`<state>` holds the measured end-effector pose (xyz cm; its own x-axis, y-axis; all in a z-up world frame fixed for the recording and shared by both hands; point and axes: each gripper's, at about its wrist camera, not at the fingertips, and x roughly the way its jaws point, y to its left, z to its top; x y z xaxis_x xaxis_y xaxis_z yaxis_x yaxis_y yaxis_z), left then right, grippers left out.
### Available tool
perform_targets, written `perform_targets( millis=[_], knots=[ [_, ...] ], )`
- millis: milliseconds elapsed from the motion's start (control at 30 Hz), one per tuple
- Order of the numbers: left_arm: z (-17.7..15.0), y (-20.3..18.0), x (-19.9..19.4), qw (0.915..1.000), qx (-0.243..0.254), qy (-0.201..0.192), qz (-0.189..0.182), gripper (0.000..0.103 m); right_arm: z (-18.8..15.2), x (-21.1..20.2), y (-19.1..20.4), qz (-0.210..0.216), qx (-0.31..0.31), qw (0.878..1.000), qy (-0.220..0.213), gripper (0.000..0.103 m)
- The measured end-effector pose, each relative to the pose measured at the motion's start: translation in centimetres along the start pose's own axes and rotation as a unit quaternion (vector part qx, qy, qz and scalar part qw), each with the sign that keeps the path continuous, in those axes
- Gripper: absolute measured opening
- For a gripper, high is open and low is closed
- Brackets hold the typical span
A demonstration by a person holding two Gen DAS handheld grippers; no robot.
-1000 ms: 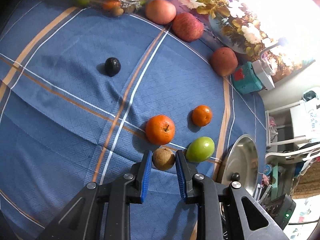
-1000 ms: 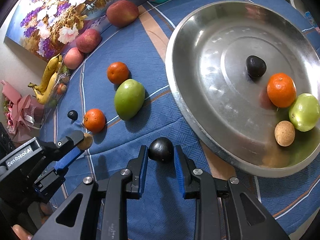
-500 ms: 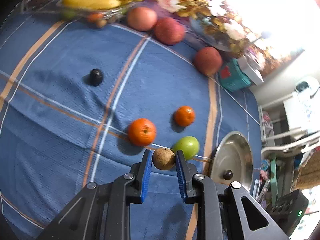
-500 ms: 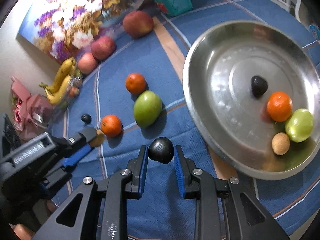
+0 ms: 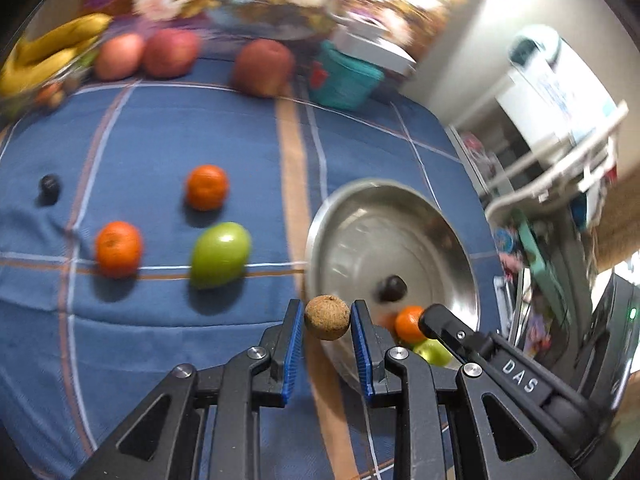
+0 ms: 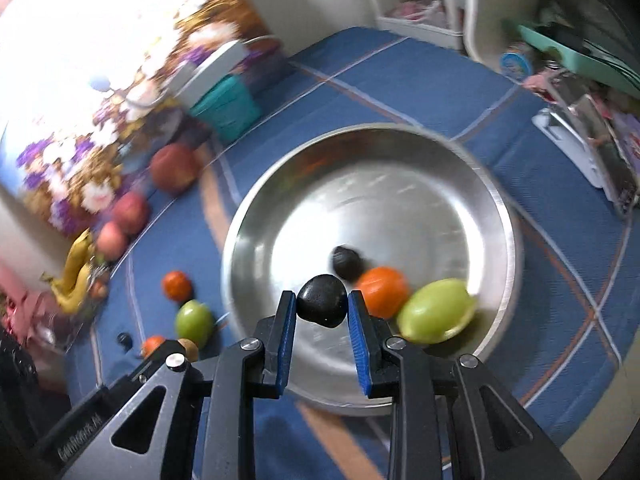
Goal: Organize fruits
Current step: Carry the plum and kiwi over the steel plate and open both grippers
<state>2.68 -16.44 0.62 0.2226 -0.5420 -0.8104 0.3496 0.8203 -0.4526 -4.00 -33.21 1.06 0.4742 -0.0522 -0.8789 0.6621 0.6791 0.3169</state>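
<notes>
My left gripper (image 5: 327, 317) is shut on a small brown round fruit (image 5: 327, 317) and holds it in the air by the near left rim of the steel bowl (image 5: 460, 236). My right gripper (image 6: 322, 306) is shut on a small black fruit (image 6: 322, 306) and holds it above the bowl (image 6: 504, 216). The bowl holds a black fruit (image 6: 346, 263), an orange (image 6: 383, 291) and a green fruit (image 6: 436, 315). On the blue cloth lie two oranges (image 5: 207, 187) (image 5: 118, 248), a green fruit (image 5: 220, 254) and a small black fruit (image 5: 49, 186).
Apples (image 5: 171, 53) and another red fruit (image 5: 263, 67) lie at the table's far edge, with bananas (image 5: 48, 56) far left. A teal box (image 5: 345, 78) and a flower picture (image 6: 96, 128) stand behind. Shelves and clutter stand past the table's right edge.
Both grippers have lifted with their fruits and swung right toward the bowl. The right gripper now hangs over the bowl, the left beside its rim.
</notes>
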Motion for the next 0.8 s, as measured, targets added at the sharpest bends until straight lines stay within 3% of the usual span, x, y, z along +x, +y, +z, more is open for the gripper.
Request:
perform_targets(
  millis=[200,800],
  knots=[
    [-0.7,-1.1,1.6,0.9996,0.024,0.009,-0.011,0.026,0.2,0.7,-1.5,-0.001,0.021,1.0,0.018,0.028],
    [-0.7,-0.7,2.4,0.9996,0.018,0.02,-0.011,0.033,-0.4,1.1,-1.5,-0.003,0.025,0.999,0.033,0.028]
  ],
)
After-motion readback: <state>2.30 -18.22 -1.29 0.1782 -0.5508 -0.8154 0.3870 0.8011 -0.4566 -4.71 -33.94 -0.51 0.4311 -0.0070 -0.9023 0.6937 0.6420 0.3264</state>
